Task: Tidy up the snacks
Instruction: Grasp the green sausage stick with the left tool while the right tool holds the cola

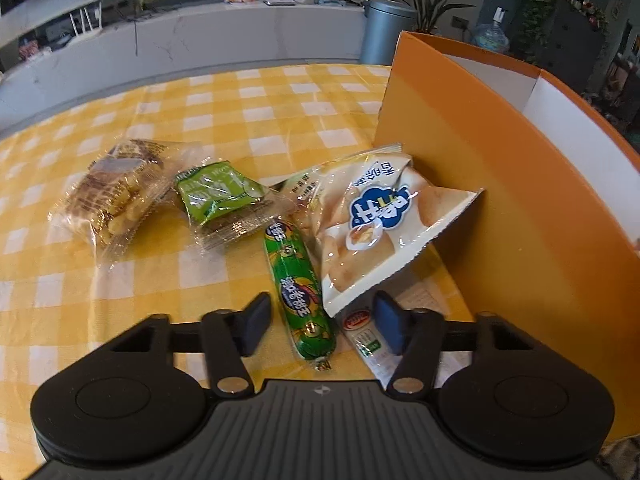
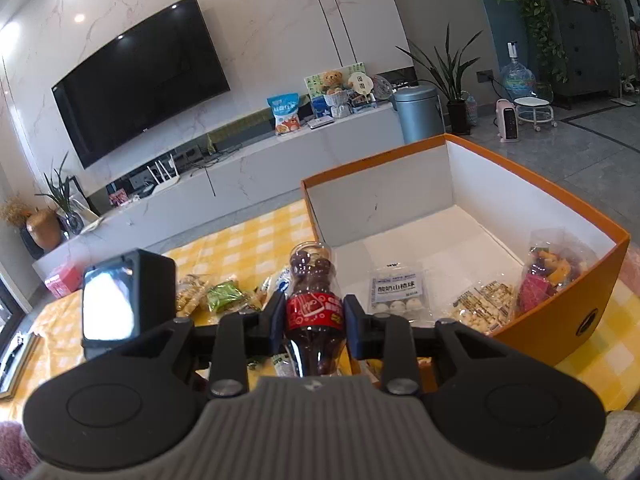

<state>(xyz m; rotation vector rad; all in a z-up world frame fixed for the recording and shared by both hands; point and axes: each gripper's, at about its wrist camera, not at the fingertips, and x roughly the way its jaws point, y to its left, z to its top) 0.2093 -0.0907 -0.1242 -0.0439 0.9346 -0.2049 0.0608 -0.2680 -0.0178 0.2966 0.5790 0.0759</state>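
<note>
Three snack packets (image 2: 482,308) lie in the orange box (image 2: 560,320); right tool (image 2: 315,314) clamps a candy bottle (image 2: 314,312), left tool (image 1: 322,326) unclenched

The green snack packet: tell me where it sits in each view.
Left wrist view: green snack packet left of centre on the checked cloth, beyond the green sausage.
Right wrist view: small, left of the held bottle.
Shared landmark: orange box.

yellow-and-white checked tablecloth (image 1: 248,108), orange box (image 1: 500,184) with white inside, green sausage wrapper (image 1: 298,288).
</note>
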